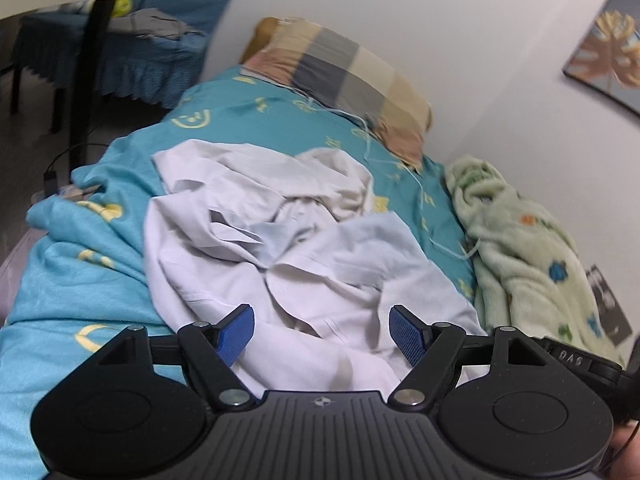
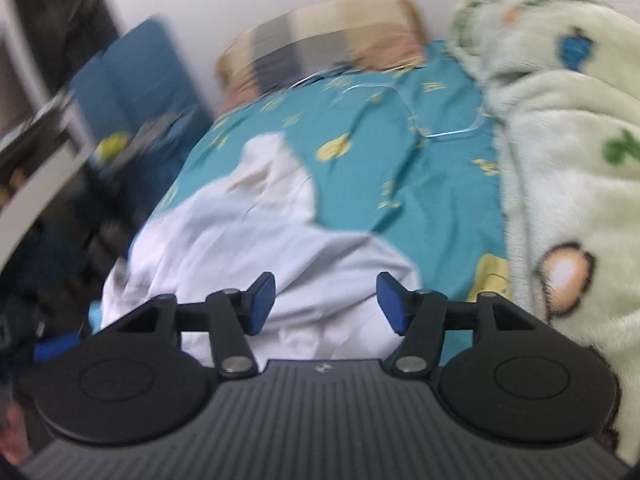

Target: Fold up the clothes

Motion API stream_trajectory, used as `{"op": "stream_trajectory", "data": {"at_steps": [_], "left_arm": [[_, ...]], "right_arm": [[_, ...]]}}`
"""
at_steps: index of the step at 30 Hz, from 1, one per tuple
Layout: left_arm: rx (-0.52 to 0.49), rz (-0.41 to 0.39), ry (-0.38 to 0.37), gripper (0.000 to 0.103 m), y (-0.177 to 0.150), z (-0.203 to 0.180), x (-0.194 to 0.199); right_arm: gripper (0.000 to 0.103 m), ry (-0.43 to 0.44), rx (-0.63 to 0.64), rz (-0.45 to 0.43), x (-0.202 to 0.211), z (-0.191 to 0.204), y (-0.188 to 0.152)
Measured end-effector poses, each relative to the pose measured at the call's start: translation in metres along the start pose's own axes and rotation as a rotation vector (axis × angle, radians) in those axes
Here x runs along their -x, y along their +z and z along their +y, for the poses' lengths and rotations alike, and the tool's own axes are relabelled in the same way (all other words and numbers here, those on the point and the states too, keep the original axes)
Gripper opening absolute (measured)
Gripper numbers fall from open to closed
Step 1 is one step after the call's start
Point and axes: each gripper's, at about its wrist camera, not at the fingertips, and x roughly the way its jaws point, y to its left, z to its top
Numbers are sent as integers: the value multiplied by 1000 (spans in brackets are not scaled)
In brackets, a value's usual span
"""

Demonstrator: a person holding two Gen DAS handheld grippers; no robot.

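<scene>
A crumpled white shirt point(image 1: 256, 232) with a pale blue lining lies in a heap in the middle of a bed covered by a teal sheet point(image 1: 80, 256). My left gripper point(image 1: 322, 334) hovers over the shirt's near edge, open, with nothing between its blue pads. In the right wrist view, which is blurred, the same white shirt point(image 2: 256, 236) spreads over the teal sheet point(image 2: 420, 184). My right gripper point(image 2: 326, 304) is open above the shirt's near part and holds nothing.
A checked pillow point(image 1: 344, 76) lies at the head of the bed by the white wall. A pale green fleece blanket point(image 1: 524, 256) is bunched along the bed's right side, close to my right gripper point(image 2: 560, 184). A blue-covered chair point(image 1: 132, 52) and dark table leg stand left.
</scene>
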Motion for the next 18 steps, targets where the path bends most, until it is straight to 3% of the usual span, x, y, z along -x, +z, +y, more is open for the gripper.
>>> {"op": "stream_trajectory", "data": {"at_steps": [4, 7, 9, 13, 18], "left_arm": [[-23, 28, -14, 76, -4, -4, -7], [-49, 41, -18, 75, -5, -6, -13], [-67, 51, -13, 75, -5, -6, -16], [-105, 64, -14, 74, -7, -9, -20], [-150, 80, -17, 74, -10, -14, -23]], "right_arm": [[58, 123, 144, 111, -14, 25, -9], [46, 146, 268, 173, -30, 47, -19], [34, 125, 294, 231, -46, 50, -26], [32, 37, 342, 331, -74, 43, -42], [32, -60, 469, 291, -71, 56, -53]]}}
